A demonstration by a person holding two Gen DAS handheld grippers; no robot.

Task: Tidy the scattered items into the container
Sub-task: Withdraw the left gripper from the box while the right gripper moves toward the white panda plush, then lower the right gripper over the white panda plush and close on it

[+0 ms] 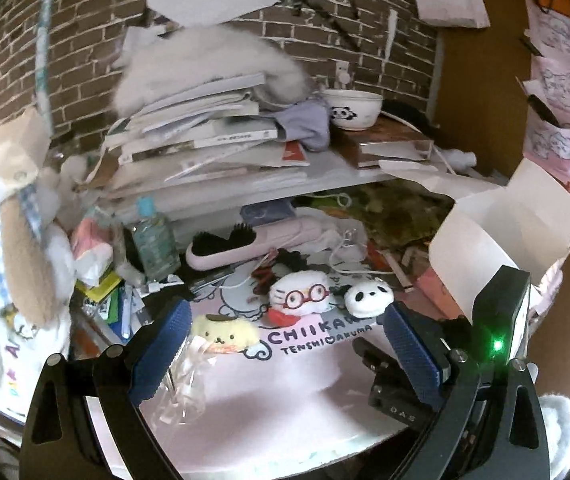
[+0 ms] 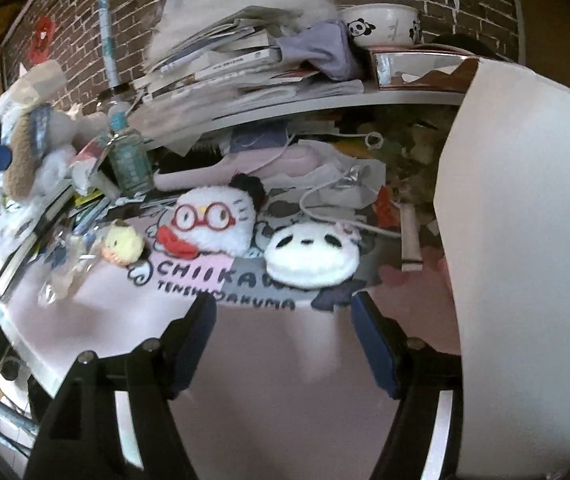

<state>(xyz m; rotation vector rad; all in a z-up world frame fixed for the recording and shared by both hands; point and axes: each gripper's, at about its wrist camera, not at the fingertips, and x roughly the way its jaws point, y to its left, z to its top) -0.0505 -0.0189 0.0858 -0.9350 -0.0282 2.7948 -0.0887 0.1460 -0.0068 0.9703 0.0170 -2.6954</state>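
Note:
Three small plush toys lie on a pink printed mat (image 1: 277,384) (image 2: 269,360): a yellow dog (image 1: 225,334) (image 2: 123,246), a white one with red glasses (image 1: 301,294) (image 2: 213,222), and a panda face (image 1: 369,299) (image 2: 311,254). An open white cardboard box (image 1: 501,224) (image 2: 525,240) stands at the right. My left gripper (image 1: 285,340) is open, low over the mat, the yellow dog just inside its left finger. My right gripper (image 2: 283,320) is open, just short of the panda. The right gripper's black body (image 1: 497,320) shows in the left wrist view.
Clutter rings the mat: a pink hairbrush (image 1: 245,246), a clear bottle (image 1: 155,240) (image 2: 127,160), crumpled cellophane (image 1: 187,384), cables, a big plush at the left (image 1: 9,264). A white shelf (image 1: 325,176) carries stacked books and a panda bowl (image 1: 353,106) (image 2: 385,26). Brick wall behind.

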